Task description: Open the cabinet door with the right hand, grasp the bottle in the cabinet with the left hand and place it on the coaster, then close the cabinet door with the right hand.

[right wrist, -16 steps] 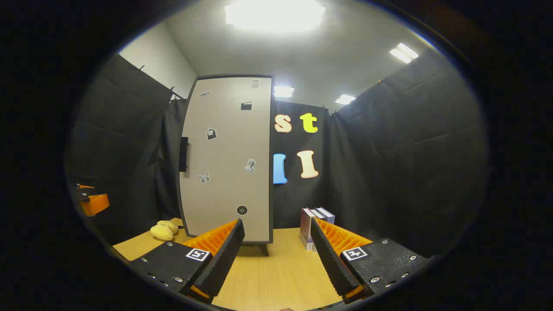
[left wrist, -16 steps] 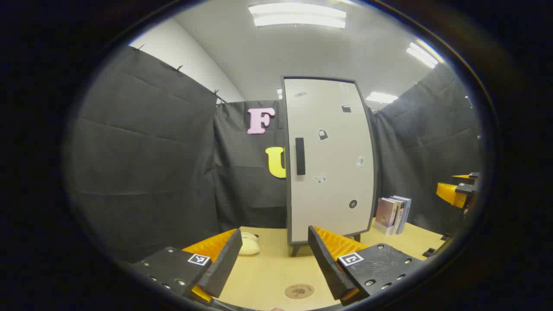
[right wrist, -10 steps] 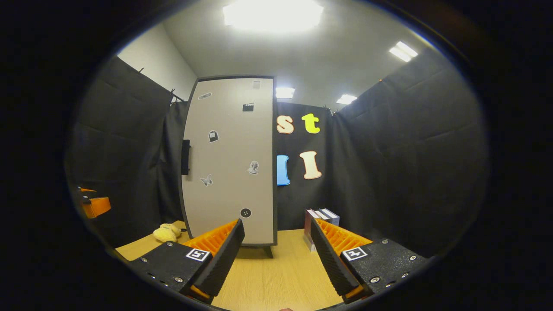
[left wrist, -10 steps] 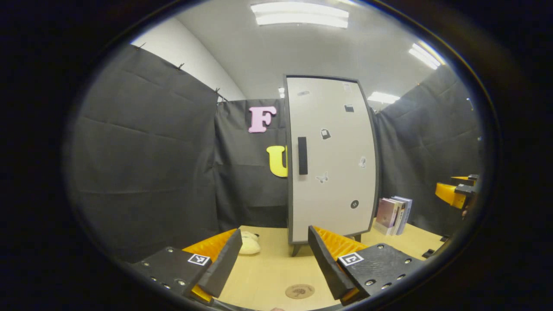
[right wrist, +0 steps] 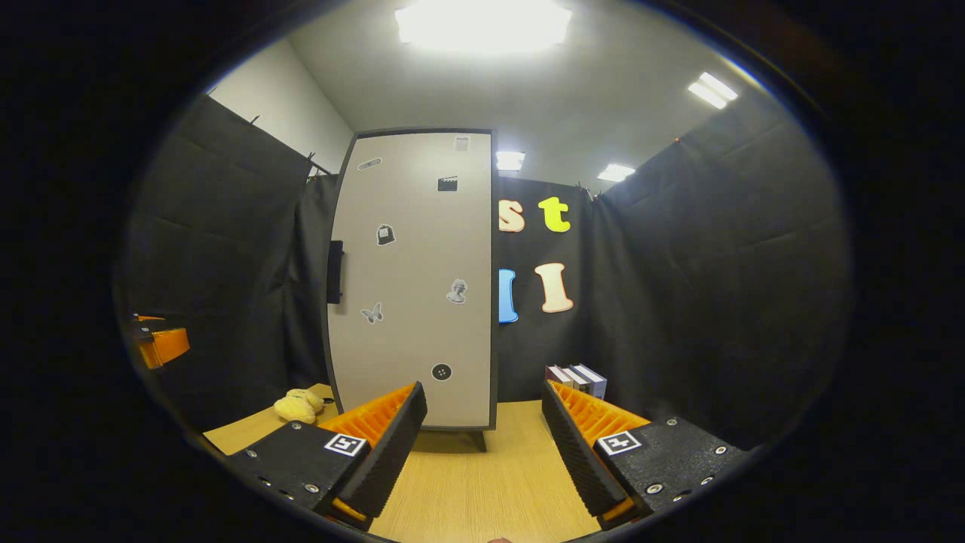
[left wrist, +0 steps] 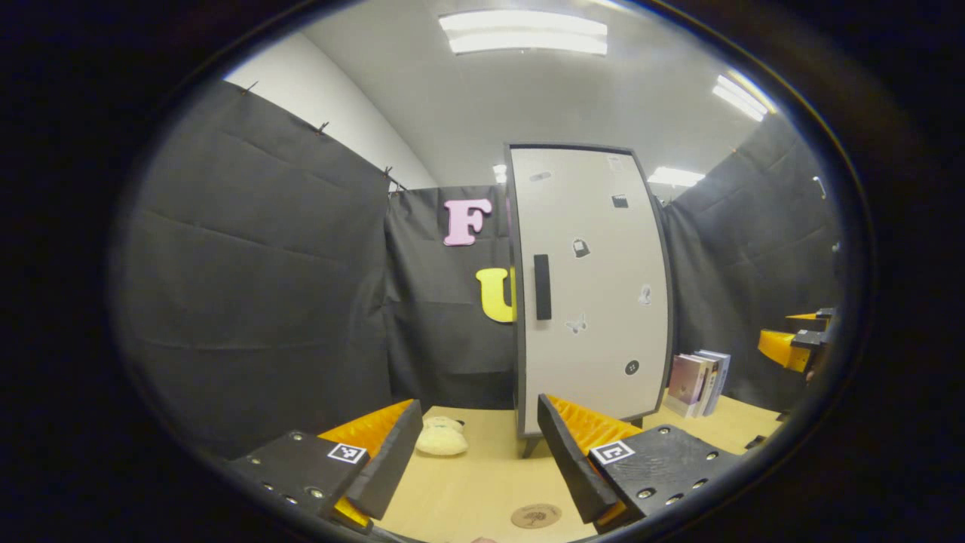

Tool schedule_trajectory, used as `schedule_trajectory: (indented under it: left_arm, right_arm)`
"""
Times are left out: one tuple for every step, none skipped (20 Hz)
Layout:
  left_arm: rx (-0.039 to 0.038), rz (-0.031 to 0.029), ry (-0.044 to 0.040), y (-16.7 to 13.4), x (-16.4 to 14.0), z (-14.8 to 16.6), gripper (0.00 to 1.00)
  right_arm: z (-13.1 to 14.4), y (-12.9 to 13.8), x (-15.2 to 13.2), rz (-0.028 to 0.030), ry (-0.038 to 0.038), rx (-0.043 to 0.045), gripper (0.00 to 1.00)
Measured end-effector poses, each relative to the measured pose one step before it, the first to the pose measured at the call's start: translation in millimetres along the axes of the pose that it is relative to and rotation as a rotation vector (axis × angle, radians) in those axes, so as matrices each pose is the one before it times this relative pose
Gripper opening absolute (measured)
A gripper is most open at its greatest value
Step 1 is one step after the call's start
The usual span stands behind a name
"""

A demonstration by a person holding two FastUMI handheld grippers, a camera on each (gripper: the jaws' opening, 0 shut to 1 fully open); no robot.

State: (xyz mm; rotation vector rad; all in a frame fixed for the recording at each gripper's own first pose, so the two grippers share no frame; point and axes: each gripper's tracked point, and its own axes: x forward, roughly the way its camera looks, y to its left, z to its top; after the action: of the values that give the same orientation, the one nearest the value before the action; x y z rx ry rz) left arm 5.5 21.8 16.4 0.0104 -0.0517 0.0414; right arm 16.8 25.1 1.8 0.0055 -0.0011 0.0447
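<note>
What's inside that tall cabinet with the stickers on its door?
That cannot be seen: the cabinet door is shut and covers the whole front. Showing are its stickers, its dark handle, and the books beside it on the table.

From my station both views are evenly lit from above. In the right gripper view the ceiling panel point(right wrist: 482, 23) blows out to white glare; in the left gripper view the ceiling lights point(left wrist: 524, 41) keep their shape. The cabinet door point(right wrist: 415, 279) bows with fisheye distortion. A soft shadow lies on the desk point(right wrist: 482, 483) under the cabinet. I see no blur.
</note>
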Motion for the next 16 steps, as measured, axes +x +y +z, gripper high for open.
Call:
schedule_trajectory:
  left_arm:
    - [-0.00078,-0.00072,-0.00039,-0.71,-0.25,-0.66,0.92]
    - [-0.00600,-0.00187,0.00209,-0.74,-0.80,-0.54,0.92]
    - [-0.00708,-0.00185,0.00049,-0.09,-1.02,-0.77,0.92]
    - [-0.00534,0.00138,0.00006,1.24,-0.74,-0.31,0.88]
    - [-0.00146,-0.00010,-0.00066,1.12,-0.62,-1.68,0.88]
    - [0.00263,0.00308,-0.00065,1.70,-0.93,0.00,0.92]
    - [0.00293,0.00195,0.00028,1.93,0.56,-0.88,0.92]
    - [0.00096,0.00142,0.00290,2.00,-1.61,-0.80,0.92]
    - [0.00108,0.00342,0.00208,2.05,-0.74,-0.33,0.92]
    - [0.00319,0.00418,-0.00210,2.62,-1.14,1.65,0.92]
    - [0.00442,0.00704,-0.00327,4.09,-1.00,1.55,0.88]
    - [0.00434,0.00514,-0.00237,3.55,-2.21,2.31,0.92]
    - [0.00259,0.00528,-0.00258,3.00,-1.56,0.61,0.92]
    - [0.00044,0.00602,-0.00350,3.30,-1.39,2.62,0.92]
    - [0.00043,0.00487,-0.00171,3.72,-1.46,0.97,0.92]
    - [0.00130,0.00471,0.00183,3.42,-2.23,0.15,0.92]
  right_arm:
    - [-0.07,0.79,0.45,-0.00270,0.00247,0.00170,0.95]
    - [-0.28,0.03,-1.10,-0.00329,0.00020,0.00001,0.95]
    - [0.91,-0.27,-0.51,-0.00138,-0.00183,-0.00242,0.95]
    - [0.46,0.51,0.02,-0.00209,-0.00304,-0.00335,0.95]
    - [0.71,0.90,-0.01,0.00030,-0.00206,-0.00355,0.95]
    - [-0.04,2.19,0.56,0.00060,-0.00185,-0.00132,0.95]
    - [0.98,1.66,1.38,0.00193,-0.00016,0.00156,0.95]
    - [1.23,0.75,2.31,0.00307,-0.00190,0.00431,0.95]
    - [1.69,3.48,2.88,0.00478,-0.00296,0.00400,0.95]
    - [3.09,3.22,3.17,0.00441,-0.00584,0.00201,0.95]
    - [4.51,2.68,3.51,0.00477,-0.00662,0.00139,0.95]
    - [4.45,5.16,3.83,0.00748,-0.00678,0.00254,0.95]
    - [5.30,5.34,4.88,0.00747,-0.01007,0.00501,0.95]
    - [6.25,4.20,6.03,0.00840,-0.01125,0.00600,0.95]
    - [6.50,4.89,5.54,0.00974,-0.01163,0.00607,0.95]
    - [5.78,5.81,6.05,0.00930,-0.00920,0.00611,0.95]
